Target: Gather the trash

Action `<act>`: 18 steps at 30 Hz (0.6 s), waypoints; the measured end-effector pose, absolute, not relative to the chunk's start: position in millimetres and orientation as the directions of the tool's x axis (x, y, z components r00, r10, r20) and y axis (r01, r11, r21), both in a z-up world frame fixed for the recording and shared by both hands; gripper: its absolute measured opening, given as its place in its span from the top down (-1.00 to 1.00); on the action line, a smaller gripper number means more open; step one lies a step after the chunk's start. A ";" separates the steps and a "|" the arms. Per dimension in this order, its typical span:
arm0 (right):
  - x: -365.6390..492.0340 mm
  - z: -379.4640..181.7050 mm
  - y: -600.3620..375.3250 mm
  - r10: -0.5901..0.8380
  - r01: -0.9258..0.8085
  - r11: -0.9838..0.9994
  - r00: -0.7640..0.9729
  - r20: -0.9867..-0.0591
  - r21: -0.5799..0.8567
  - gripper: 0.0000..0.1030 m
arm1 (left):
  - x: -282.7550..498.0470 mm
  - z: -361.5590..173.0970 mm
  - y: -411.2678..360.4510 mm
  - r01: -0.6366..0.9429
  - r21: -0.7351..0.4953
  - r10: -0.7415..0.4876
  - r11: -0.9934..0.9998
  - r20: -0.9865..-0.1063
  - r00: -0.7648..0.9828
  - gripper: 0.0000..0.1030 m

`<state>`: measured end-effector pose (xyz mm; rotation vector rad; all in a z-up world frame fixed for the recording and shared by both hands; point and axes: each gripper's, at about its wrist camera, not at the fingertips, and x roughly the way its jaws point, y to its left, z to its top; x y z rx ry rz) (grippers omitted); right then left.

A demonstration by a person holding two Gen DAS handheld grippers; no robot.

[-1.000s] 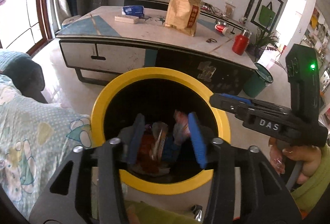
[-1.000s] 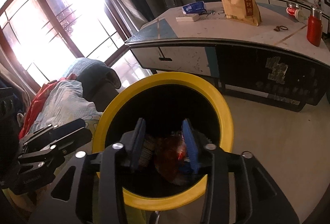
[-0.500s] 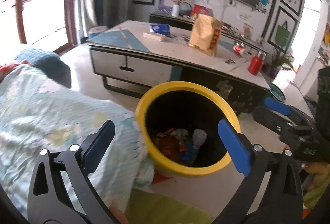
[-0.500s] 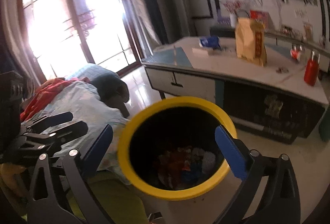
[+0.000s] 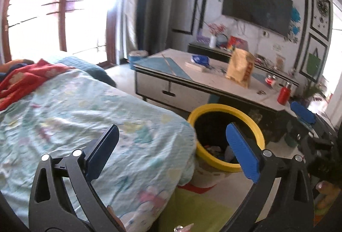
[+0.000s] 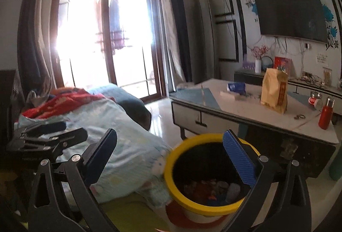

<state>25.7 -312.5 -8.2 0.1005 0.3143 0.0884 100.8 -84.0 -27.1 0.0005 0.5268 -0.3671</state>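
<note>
A black bin with a yellow rim [image 5: 226, 108] stands on the floor beside the quilt, with mixed trash [image 5: 214, 149] at its bottom. My left gripper [image 5: 172, 152] hangs open above the quilt's edge, nothing between its fingers. Its right pad overlaps the bin's mouth in the picture. In the right wrist view the same bin [image 6: 193, 138] holds colourful trash [image 6: 213, 188]. The right gripper [image 6: 170, 157] is wide open and empty, above and behind the bin. The left gripper [image 6: 64, 131] shows at the left over the quilt.
A light-blue quilt [image 5: 85, 114] with a red blanket [image 5: 23, 80] fills the left. A low table [image 6: 245, 113] behind the bin carries a tan bag [image 6: 274, 93] and a red bottle [image 6: 326, 116]. A green mat [image 5: 203, 208] lies below; a hand [image 5: 327, 191] shows lower right.
Both grippers, narrow over the bin's mouth a second ago, have spread wide and drawn back and upward. The bin now looks smaller and lies to the right.
</note>
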 end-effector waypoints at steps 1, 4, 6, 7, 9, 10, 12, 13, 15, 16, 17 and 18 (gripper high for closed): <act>23.7 -6.2 -308.8 0.104 -0.073 0.991 0.950 -0.295 0.116 -0.88 | 94.1 -24.9 -78.2 0.326 -0.081 -0.324 0.942 -0.477 0.817 -0.79; 17.3 -1.8 -295.7 0.120 -0.088 0.988 0.952 -0.282 0.124 -0.88 | 77.0 -19.4 -63.0 0.296 -0.073 -0.298 0.952 -0.442 0.846 -0.79; 10.4 0.2 -281.1 0.127 -0.109 0.991 0.956 -0.264 0.082 -0.88 | 63.2 -17.1 -50.9 0.273 -0.067 -0.276 0.960 -0.415 0.867 -0.79; 7.1 1.1 -275.9 0.127 -0.115 0.991 0.959 -0.255 0.063 -0.88 | 59.4 -15.7 -46.3 0.259 -0.067 -0.264 0.963 -0.406 0.875 -0.79; 1.6 3.7 -267.0 0.136 -0.132 0.991 0.963 -0.232 0.035 -0.88 | 50.2 -14.6 -37.8 0.232 -0.070 -0.241 0.970 -0.390 0.889 -0.79; -1.1 4.9 -263.7 0.142 -0.139 0.990 0.965 -0.218 0.029 -0.88 | 47.2 -14.5 -34.8 0.221 -0.076 -0.233 0.972 -0.381 0.895 -0.79; -4.1 5.8 -260.2 0.148 -0.147 0.989 0.968 -0.201 0.020 -0.88 | 39.2 -13.9 -27.9 0.202 -0.083 -0.218 0.976 -0.358 0.908 -0.79; -5.7 5.5 -259.0 0.151 -0.151 0.988 0.970 -0.188 0.014 -0.88 | 34.7 -14.0 -25.1 0.190 -0.085 -0.208 0.978 -0.345 0.915 -0.79; -7.9 3.2 -258.3 0.155 -0.155 0.988 0.972 -0.176 0.010 -0.88 | 32.2 -12.8 -21.7 0.181 -0.098 -0.204 0.979 -0.335 0.920 -0.79; -7.7 1.7 -257.3 0.156 -0.157 0.988 0.971 -0.179 0.006 -0.88 | 32.1 -12.4 -20.9 0.179 -0.102 -0.203 0.979 -0.333 0.921 -0.79; -7.2 0.9 -257.1 0.158 -0.160 0.987 0.971 -0.181 0.002 -0.88 | 31.8 -12.2 -20.8 0.174 -0.101 -0.198 0.980 -0.332 0.922 -0.79; -6.8 0.0 -256.1 0.160 -0.163 0.987 0.970 -0.183 -0.004 -0.88 | 30.8 -11.9 -21.7 0.171 -0.101 -0.195 0.980 -0.330 0.924 -0.79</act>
